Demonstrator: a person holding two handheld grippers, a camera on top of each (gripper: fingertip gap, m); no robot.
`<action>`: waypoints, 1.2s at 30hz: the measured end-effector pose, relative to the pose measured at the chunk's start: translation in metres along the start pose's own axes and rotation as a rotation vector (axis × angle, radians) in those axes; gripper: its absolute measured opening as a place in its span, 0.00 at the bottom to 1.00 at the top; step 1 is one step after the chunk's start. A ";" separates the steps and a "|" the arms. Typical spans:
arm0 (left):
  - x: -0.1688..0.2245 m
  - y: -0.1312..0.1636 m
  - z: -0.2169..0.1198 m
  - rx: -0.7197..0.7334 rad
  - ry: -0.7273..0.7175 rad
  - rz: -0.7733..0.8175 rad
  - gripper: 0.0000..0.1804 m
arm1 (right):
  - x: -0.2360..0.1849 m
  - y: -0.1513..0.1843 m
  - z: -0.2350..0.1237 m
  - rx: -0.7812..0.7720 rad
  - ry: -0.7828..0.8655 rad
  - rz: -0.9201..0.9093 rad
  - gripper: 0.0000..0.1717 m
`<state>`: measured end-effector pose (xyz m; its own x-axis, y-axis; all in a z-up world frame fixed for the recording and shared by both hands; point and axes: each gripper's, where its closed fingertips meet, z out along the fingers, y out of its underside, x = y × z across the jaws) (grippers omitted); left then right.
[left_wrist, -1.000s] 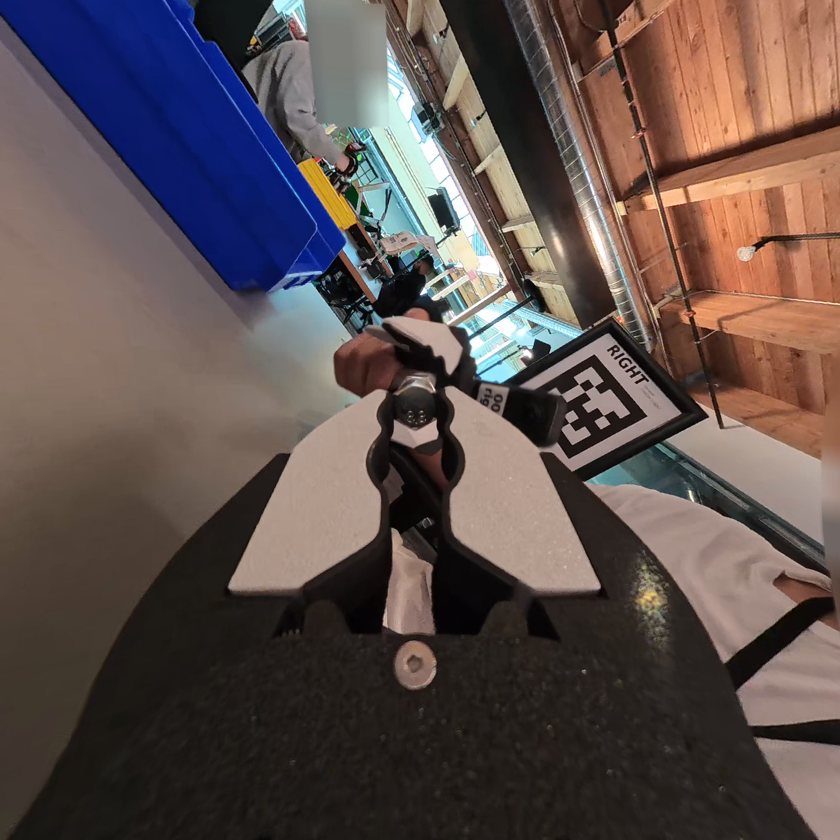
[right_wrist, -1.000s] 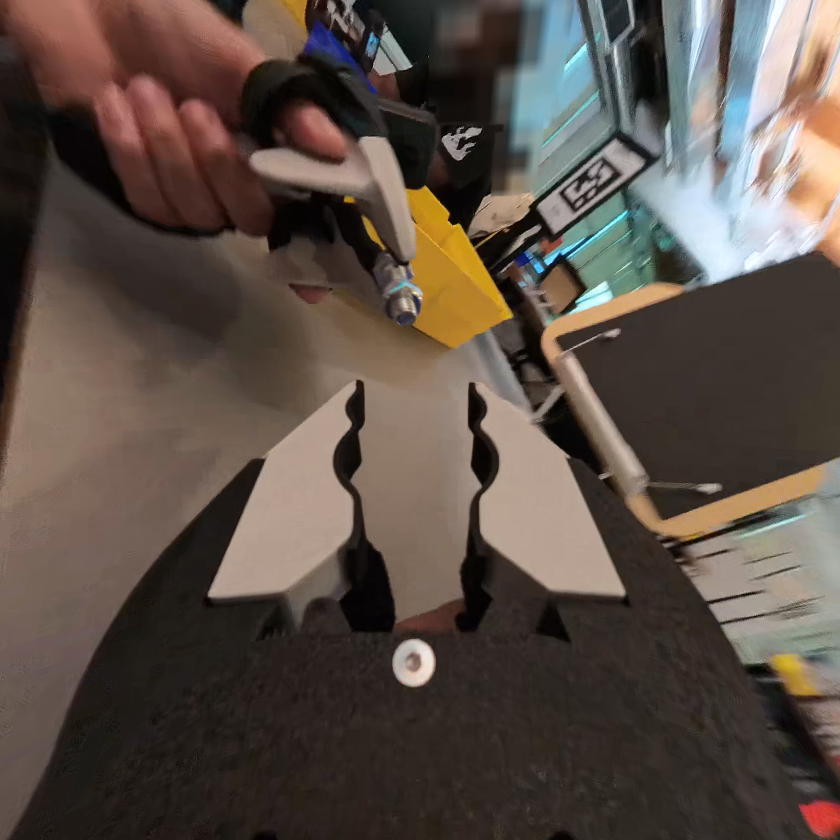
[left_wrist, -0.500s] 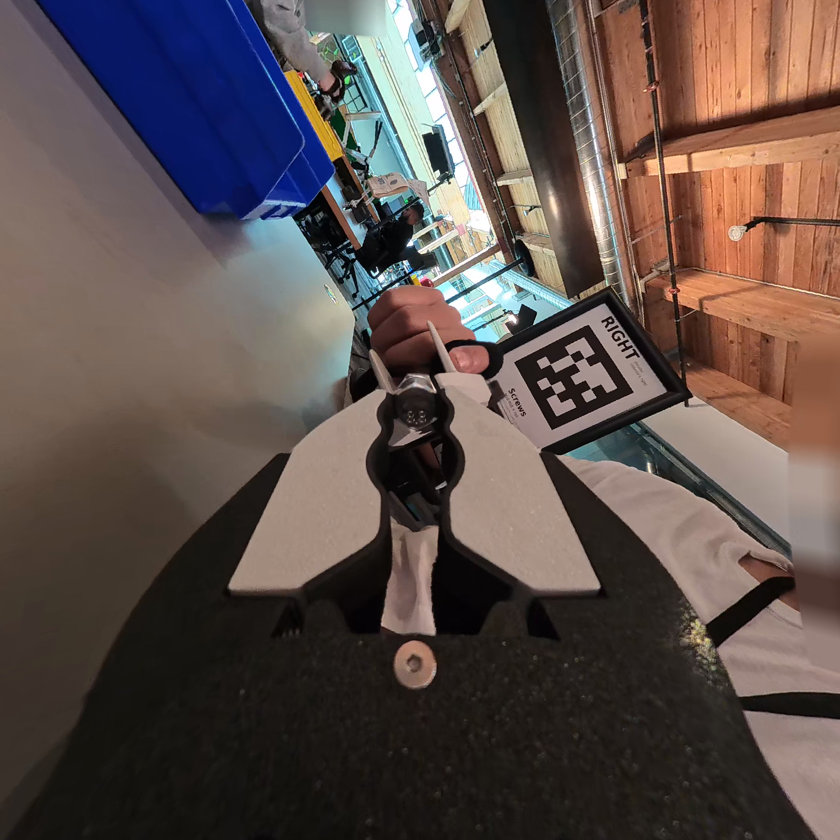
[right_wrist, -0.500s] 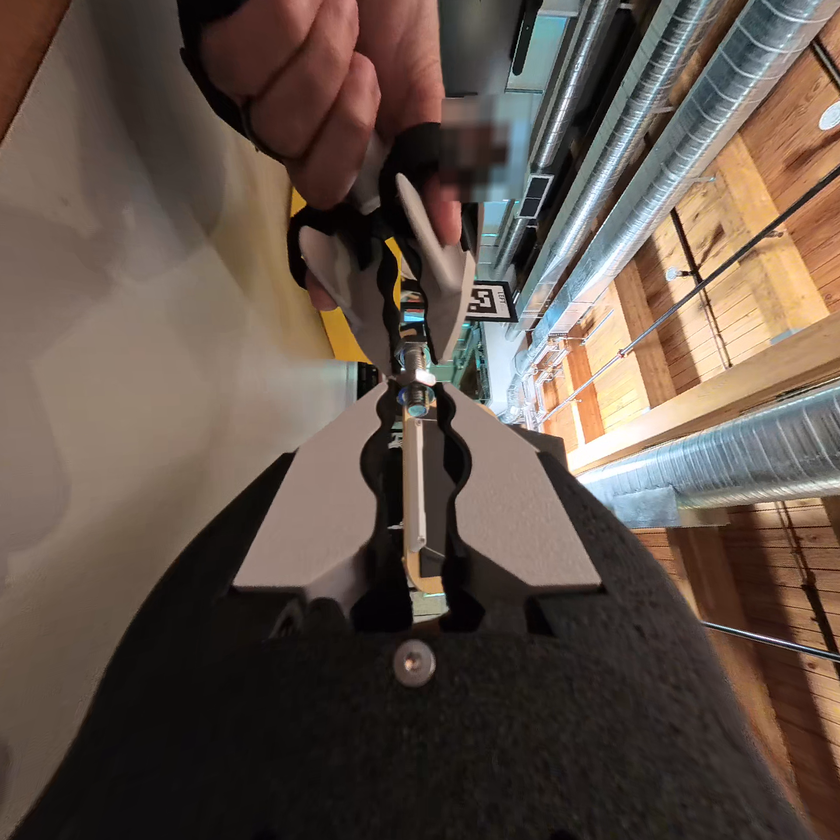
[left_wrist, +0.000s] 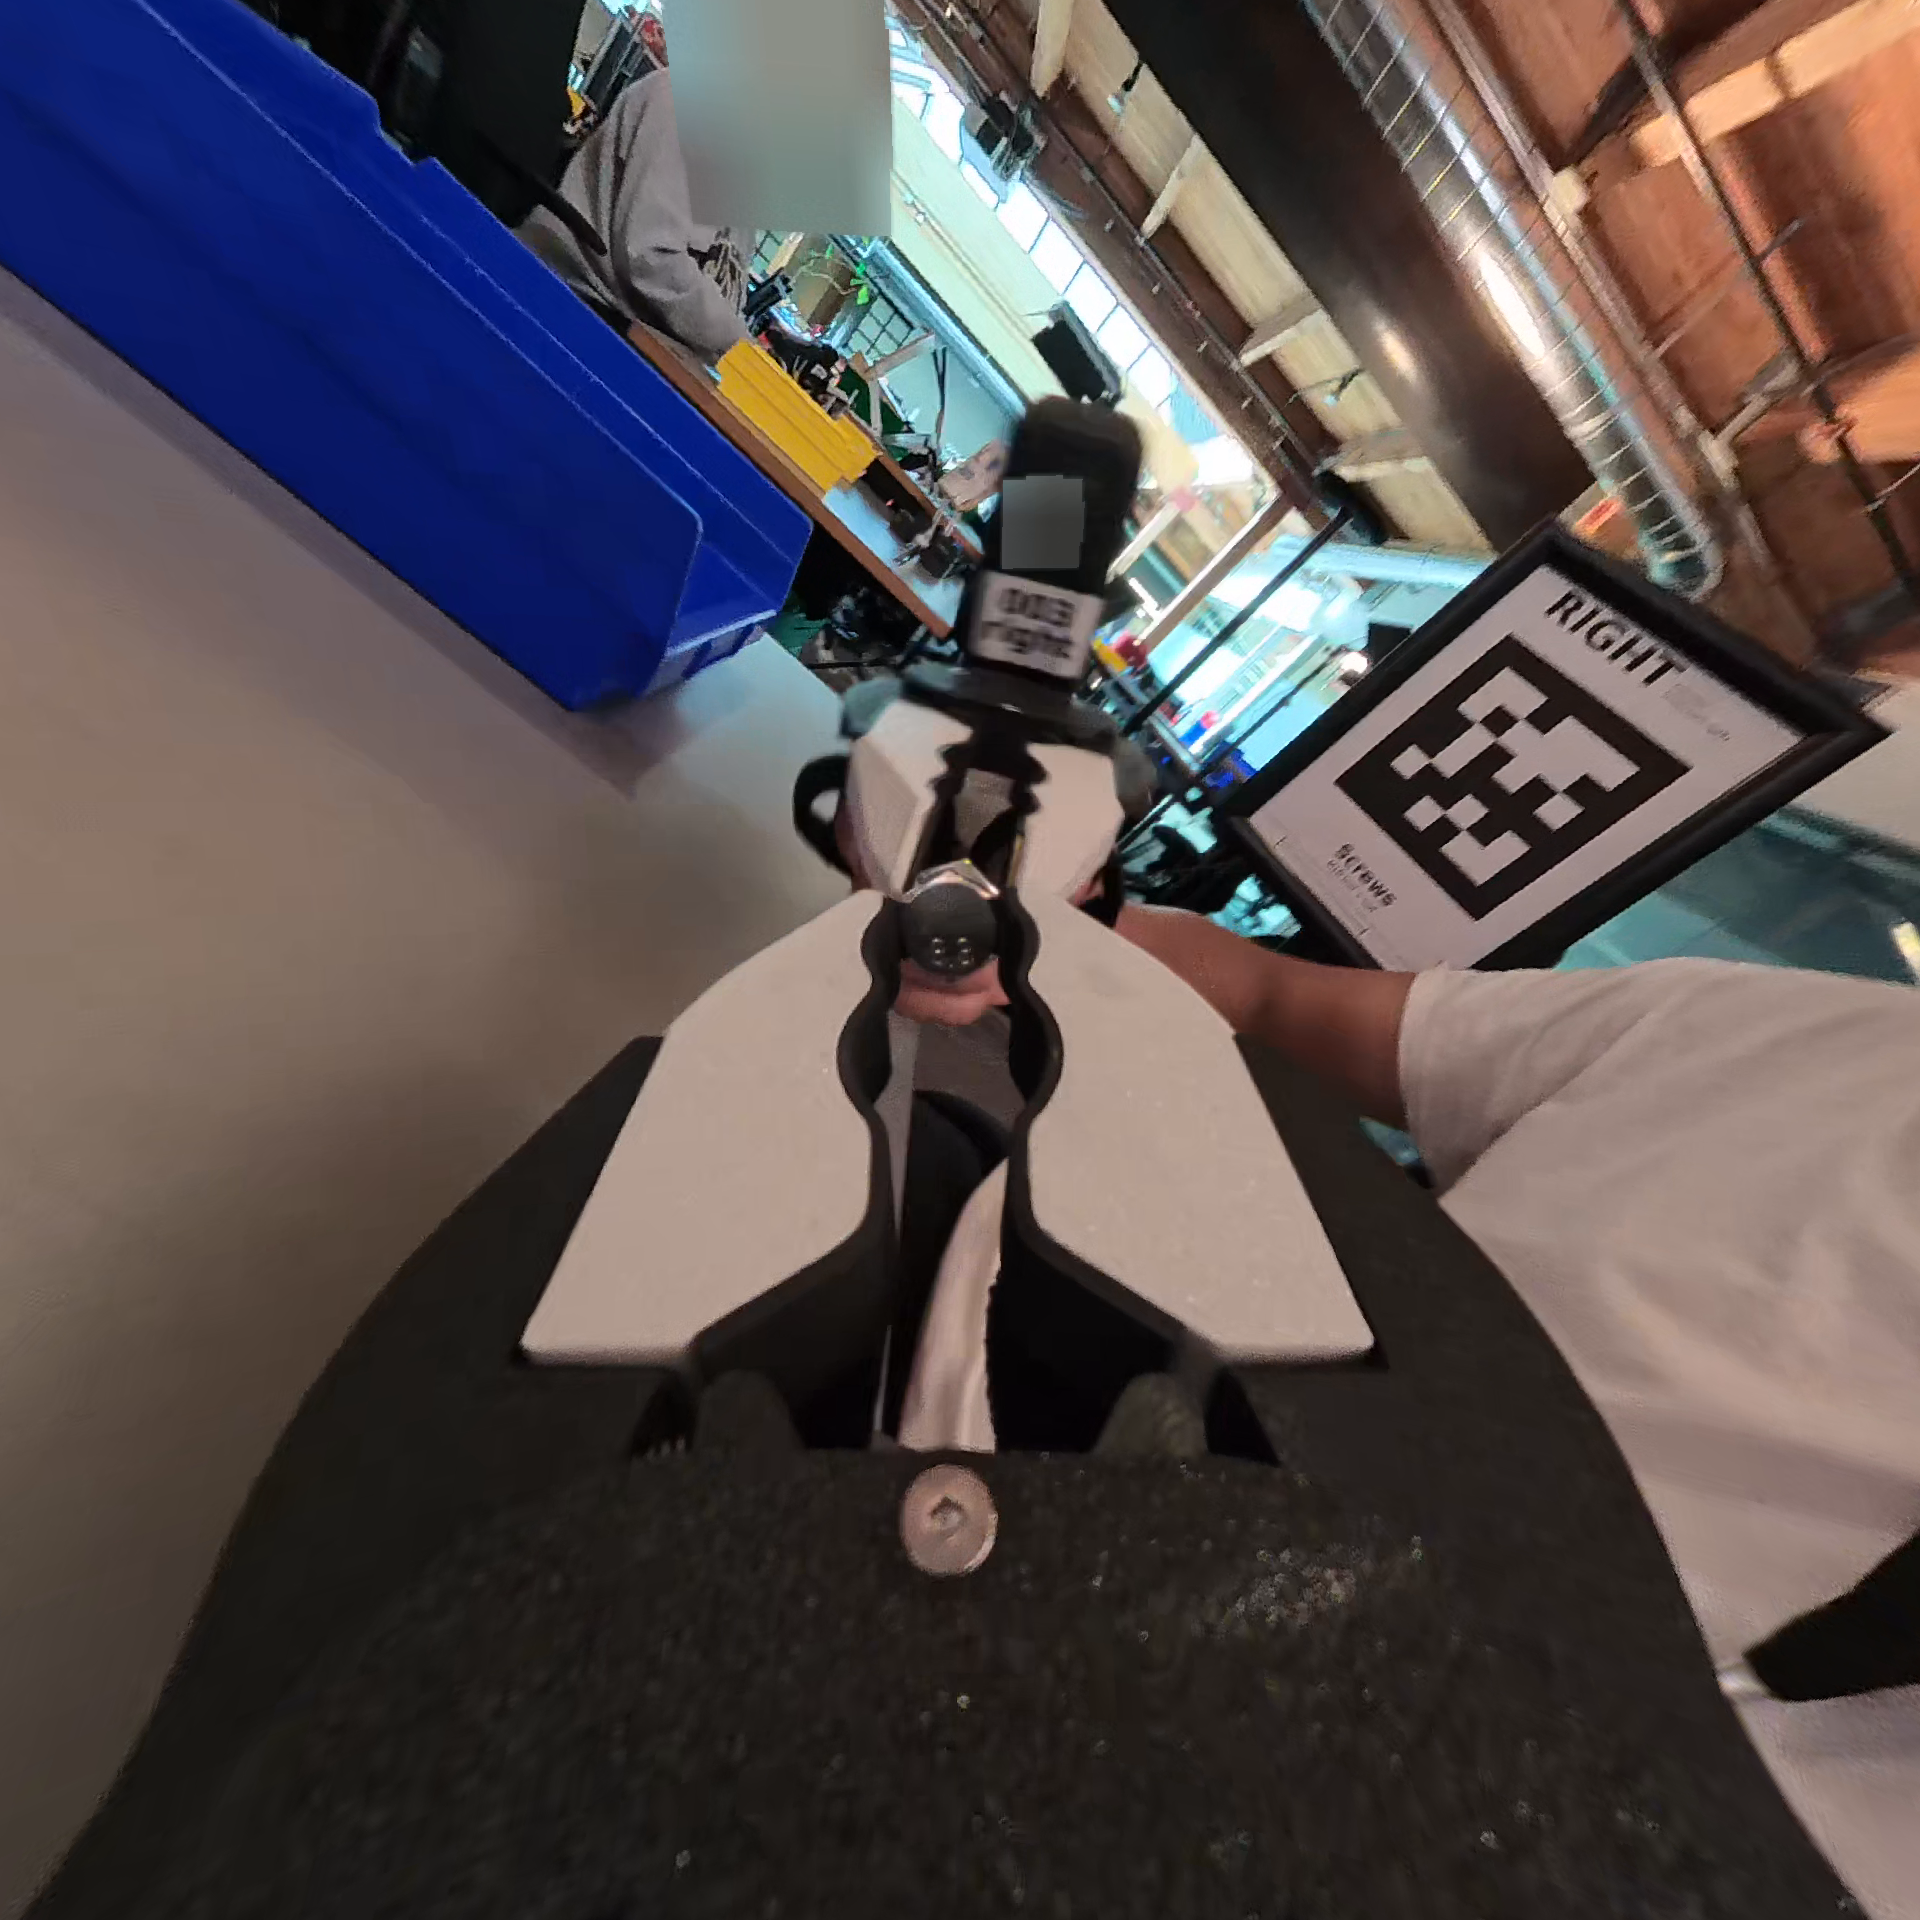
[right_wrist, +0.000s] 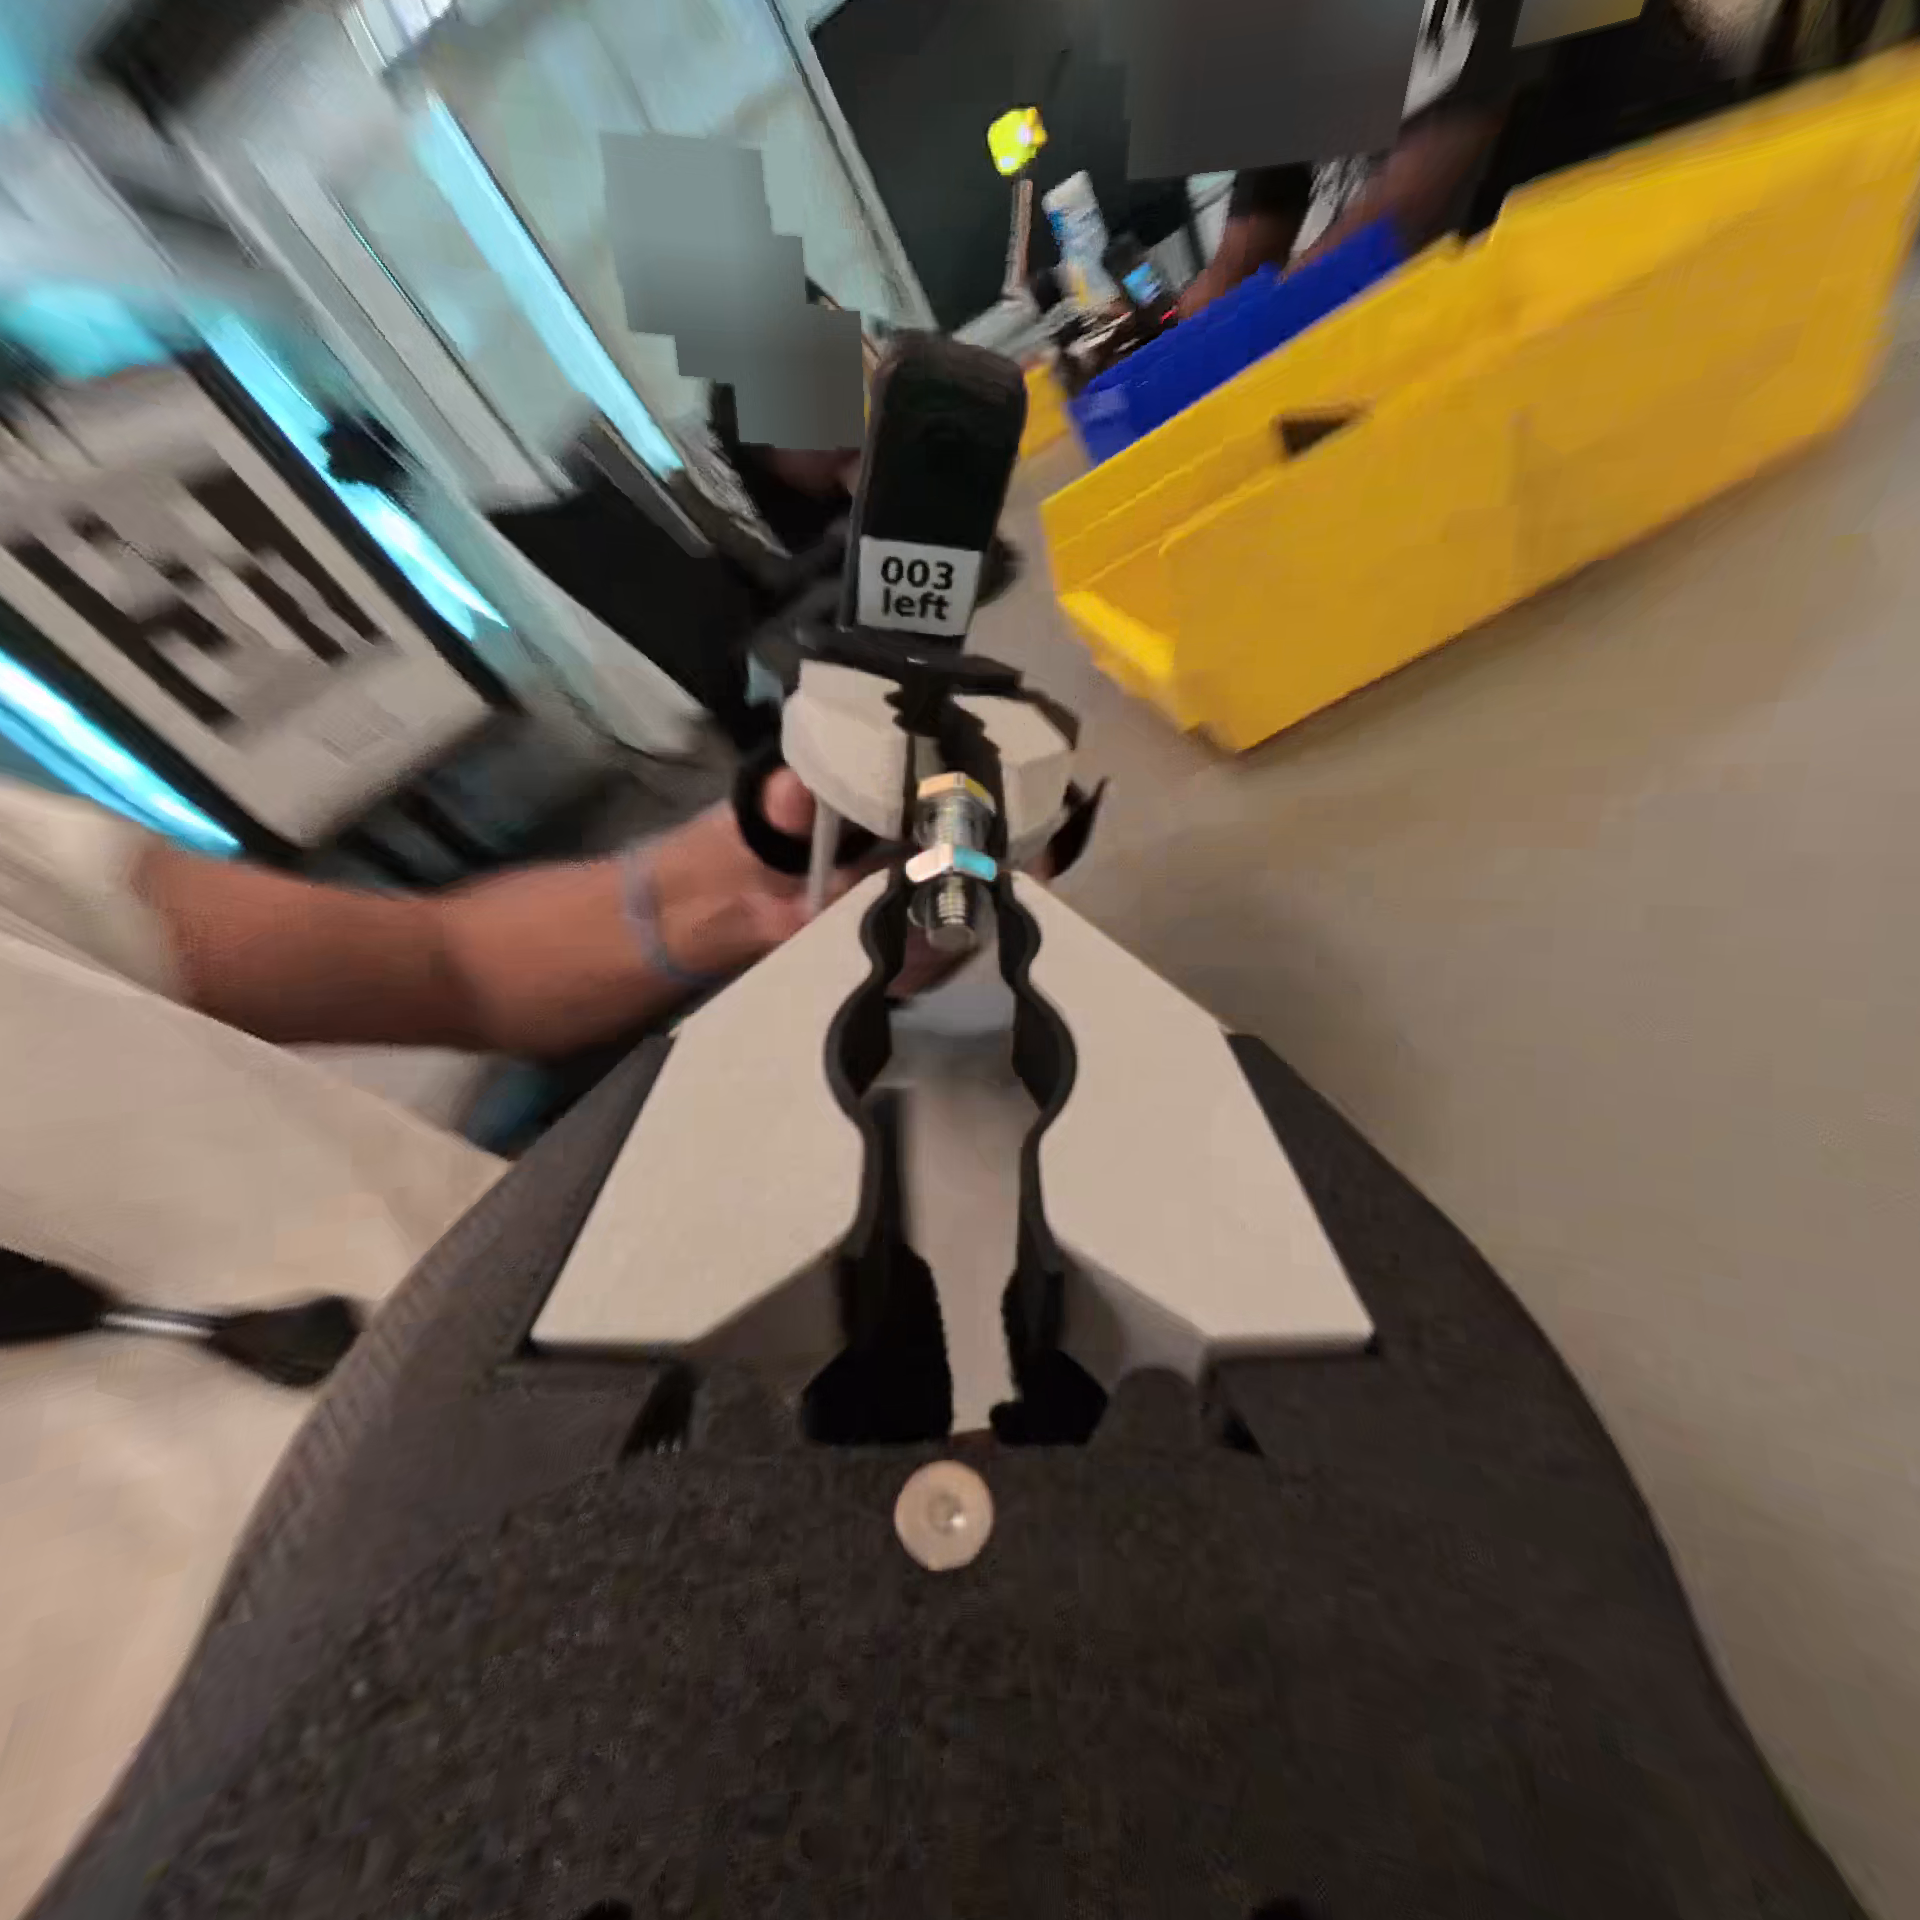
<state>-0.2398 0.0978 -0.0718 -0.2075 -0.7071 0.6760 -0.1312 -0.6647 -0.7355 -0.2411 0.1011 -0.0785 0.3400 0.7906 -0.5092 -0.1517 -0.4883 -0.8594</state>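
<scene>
Left wrist view: the left gripper (left_wrist: 948, 935) has its fingers (left_wrist: 790, 1049) clenched on the round head of a steel bolt (left_wrist: 943, 938), pads pressed on both sides. The right gripper (left_wrist: 971, 821) faces it head-on just beyond, upright where half a second ago it was tipped with the hand above it. The blue bin (left_wrist: 416, 364) sits on the worktop (left_wrist: 260, 935) at upper left, a framed marker sign (left_wrist: 1507, 769) to the right.

Right wrist view: the right gripper (right_wrist: 951, 868) is closed on a hex nut (right_wrist: 948, 861) threaded on the bolt (right_wrist: 940, 914), whose shank end pokes into the gap between its fingers (right_wrist: 1132, 1060). A second ago these fingers stood wide apart and bare. The left gripper (right_wrist: 940, 779) holds the bolt's far end. A yellow bin (right_wrist: 1455, 436) lies right, now level, not steeply tilted.
</scene>
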 end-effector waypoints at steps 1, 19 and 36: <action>0.000 0.001 -0.001 -0.010 -0.012 0.034 0.10 | -0.001 0.001 0.000 0.011 -0.075 0.193 0.10; -0.003 -0.003 -0.008 -0.015 -0.023 0.075 0.10 | 0.005 0.013 -0.007 -0.124 -0.047 0.044 0.14; -0.003 -0.003 -0.012 -0.004 -0.100 0.203 0.21 | -0.003 -0.002 -0.020 -0.179 -0.004 -0.054 0.05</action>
<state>-0.2503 0.1053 -0.0720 -0.1331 -0.8470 0.5147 -0.1000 -0.5052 -0.8572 -0.2231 0.0920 -0.0741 0.3397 0.8188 -0.4627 0.0342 -0.5024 -0.8640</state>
